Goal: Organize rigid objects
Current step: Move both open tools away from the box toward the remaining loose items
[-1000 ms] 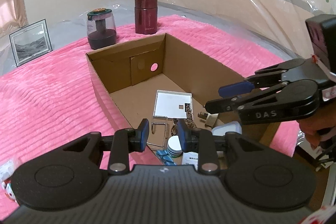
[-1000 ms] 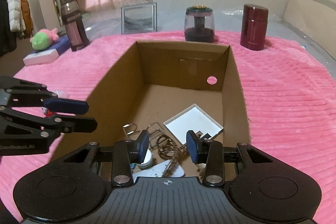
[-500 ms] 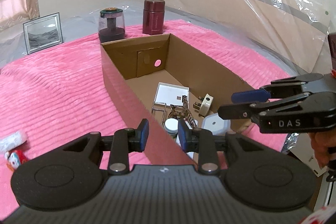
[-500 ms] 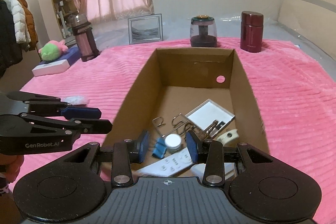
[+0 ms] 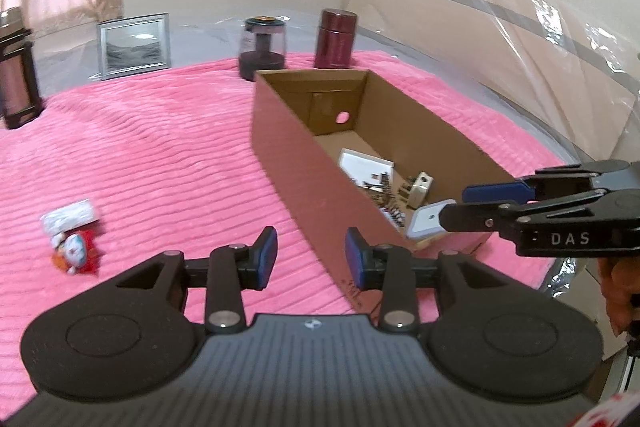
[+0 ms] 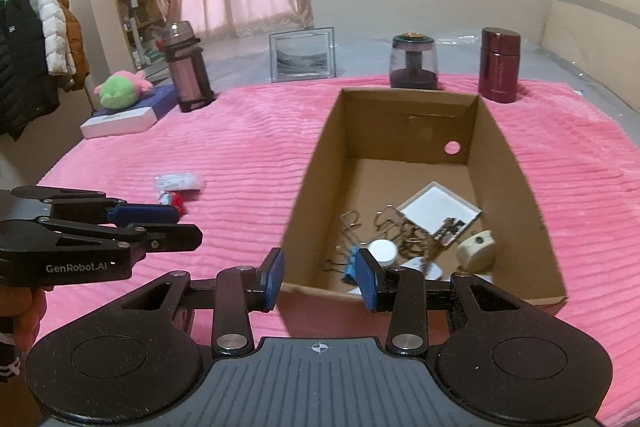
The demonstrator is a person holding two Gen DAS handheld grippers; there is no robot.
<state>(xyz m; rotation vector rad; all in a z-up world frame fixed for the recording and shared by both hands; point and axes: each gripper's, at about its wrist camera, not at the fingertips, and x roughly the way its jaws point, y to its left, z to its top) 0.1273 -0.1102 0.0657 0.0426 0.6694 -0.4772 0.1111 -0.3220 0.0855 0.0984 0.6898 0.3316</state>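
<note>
- Pink ribbed plush blanket (image 6: 248, 131) is spread over the whole work surface; every item noted below rests on it or at its far edge.
- An open brown cardboard box (image 6: 516, 187) is set on the blanket, right of centre in the right wrist view. It is taken to be the collection point.
- Inside the box are noted a white square flat tile (image 6: 438, 209), a tangle of wire clips (image 6: 384, 223), a small white round tin (image 6: 382, 251), a blue binder clip (image 6: 351, 267) and a cream plug adapter (image 6: 476, 245). This portion of the task is judged done.
- Along the far edge, outside the box, stand a dark red cylindrical flask (image 6: 500, 65), a smoky clear jar with a dark base (image 6: 414, 61), a silver-framed picture (image 6: 302, 53) and a pink tumbler in a black frame (image 6: 186, 65). These are judged outstanding.
- On the blanket left of the box lie a small white packet (image 5: 70, 215) and, touching it, a small red and white toy figure (image 5: 74, 251); both are judged outstanding.
- The left gripper (image 5: 310, 255) is empty over bare blanket beside the box; its jaws have just been opening to a narrow gap.
- The right gripper (image 6: 320, 277) is narrowly parted and empty, above the near rim of the box.
</note>
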